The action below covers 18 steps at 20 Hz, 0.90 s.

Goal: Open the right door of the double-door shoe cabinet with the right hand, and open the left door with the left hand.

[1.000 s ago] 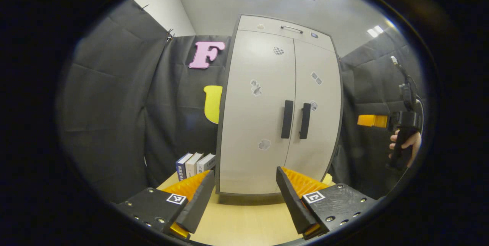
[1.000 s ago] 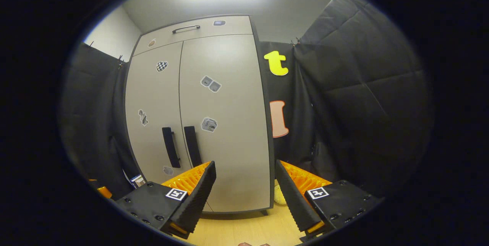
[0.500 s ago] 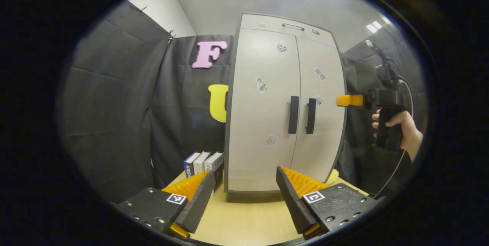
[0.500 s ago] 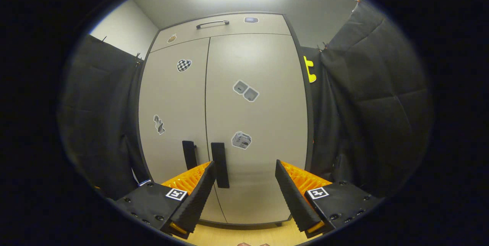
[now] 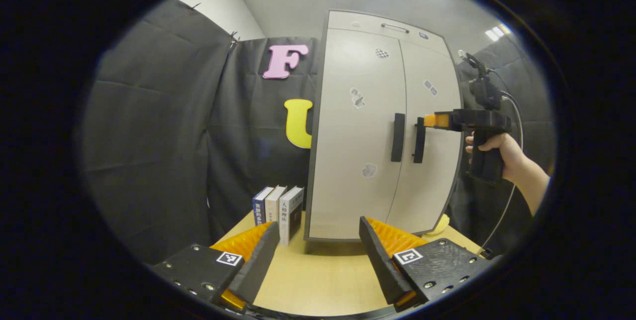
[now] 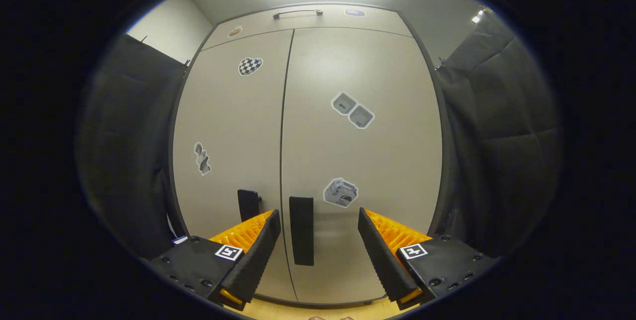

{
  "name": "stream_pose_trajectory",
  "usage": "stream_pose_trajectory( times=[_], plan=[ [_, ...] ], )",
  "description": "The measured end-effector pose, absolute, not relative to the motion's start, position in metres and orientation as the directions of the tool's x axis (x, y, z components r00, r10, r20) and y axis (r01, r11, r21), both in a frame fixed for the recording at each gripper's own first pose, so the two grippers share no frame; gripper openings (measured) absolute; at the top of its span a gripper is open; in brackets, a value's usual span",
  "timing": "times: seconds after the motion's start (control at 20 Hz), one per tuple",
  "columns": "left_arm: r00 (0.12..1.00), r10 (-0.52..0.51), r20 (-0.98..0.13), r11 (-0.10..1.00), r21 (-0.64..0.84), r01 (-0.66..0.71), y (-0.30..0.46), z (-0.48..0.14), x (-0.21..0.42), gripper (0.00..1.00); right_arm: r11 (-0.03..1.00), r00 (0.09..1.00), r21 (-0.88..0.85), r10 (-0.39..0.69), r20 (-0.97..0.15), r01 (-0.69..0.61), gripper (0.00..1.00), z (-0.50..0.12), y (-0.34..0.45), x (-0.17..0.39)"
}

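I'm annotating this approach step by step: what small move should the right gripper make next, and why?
Probably ease the right gripper forward a little and close on the right door handle. That handle stands between its open fingers, both doors look shut, and the left gripper view shows its tip already at the handle.

Tall beige double-door shoe cabinet (image 5: 382,131) standing shut on the light wooden desk (image 5: 318,280), both doors flush. Bare desk in front of the cabinet, open to a low approach. Left of the cabinet, a row of upright books (image 5: 278,208) close against its side, narrowing that corner. Before the cabinet's black right door handle (image 6: 301,230), open air between the spread fingers of the right claw (image 6: 318,240). Right of the cabinet, black cloth wall (image 6: 497,136) close by, leaving little side room.
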<state>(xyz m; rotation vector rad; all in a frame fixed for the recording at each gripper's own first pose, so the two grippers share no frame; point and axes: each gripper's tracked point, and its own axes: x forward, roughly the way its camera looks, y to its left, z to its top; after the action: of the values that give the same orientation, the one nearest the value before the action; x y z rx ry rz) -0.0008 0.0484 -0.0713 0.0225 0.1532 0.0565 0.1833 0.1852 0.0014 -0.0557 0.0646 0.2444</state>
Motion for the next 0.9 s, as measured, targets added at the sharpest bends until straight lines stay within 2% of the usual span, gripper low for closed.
stream_pose_trajectory(
  times=[0.15,0.2,0.25,0.35,0.4,0.45,0.55,0.6,0.65,0.75,0.8,0.9],
  plan=[
    [0.984,0.084,-0.159,0.996,0.04,-0.079,0.06,-0.075,-0.002,0.94,0.971,0.969,-0.057,0.225,-0.096,-0.231,1.0,-0.015,0.193,0.199],
    [0.982,0.093,-0.161,0.995,0.043,-0.087,0.064,-0.076,-0.001,0.94,0.971,0.97,-0.067,0.224,-0.099,-0.231,0.96,-0.018,0.195,0.203],
    [0.981,0.1,-0.165,0.995,0.043,-0.094,0.067,-0.077,-0.002,0.94,0.97,0.97,-0.081,0.222,-0.1,-0.23,1.0,-0.021,0.198,0.207],
    [0.978,0.111,-0.175,0.994,0.039,-0.105,0.073,-0.08,-0.003,0.94,0.969,0.969,-0.091,0.218,-0.118,-0.229,0.96,-0.03,0.203,0.214],
    [0.977,0.116,-0.181,0.993,0.038,-0.111,0.075,-0.082,-0.003,0.94,0.967,0.965,-0.088,0.225,-0.13,-0.238,1.0,-0.034,0.207,0.217],
    [0.975,0.119,-0.187,0.993,0.036,-0.115,0.077,-0.084,-0.004,0.94,0.966,0.963,-0.086,0.23,-0.14,-0.243,0.96,-0.038,0.21,0.22],
    [0.974,0.125,-0.19,0.992,0.033,-0.121,0.081,-0.085,-0.005,0.95,0.97,0.967,-0.099,0.207,-0.151,-0.223,0.88,-0.044,0.21,0.224],
    [0.974,0.127,-0.189,0.992,0.034,-0.123,0.083,-0.084,-0.005,0.95,0.971,0.968,-0.103,0.197,-0.156,-0.214,0.72,-0.045,0.211,0.226],
    [0.974,0.129,-0.188,0.992,0.036,-0.124,0.083,-0.083,-0.007,0.94,0.973,0.967,-0.096,0.191,-0.166,-0.209,0.7,-0.049,0.211,0.227],
    [0.974,0.131,-0.184,0.991,0.045,-0.125,0.085,-0.083,-0.009,0.94,0.969,0.955,-0.056,0.225,-0.191,-0.24,0.51,-0.056,0.218,0.227],
    [0.974,0.132,-0.183,0.991,0.051,-0.125,0.086,-0.082,-0.009,0.94,0.967,0.956,-0.053,0.236,-0.176,-0.248,0.38,-0.056,0.218,0.229],
    [0.973,0.136,-0.188,0.99,0.059,-0.127,0.087,-0.085,-0.01,0.95,0.967,0.959,-0.042,0.244,-0.147,-0.253,0.34,-0.054,0.216,0.229]
  ],
)
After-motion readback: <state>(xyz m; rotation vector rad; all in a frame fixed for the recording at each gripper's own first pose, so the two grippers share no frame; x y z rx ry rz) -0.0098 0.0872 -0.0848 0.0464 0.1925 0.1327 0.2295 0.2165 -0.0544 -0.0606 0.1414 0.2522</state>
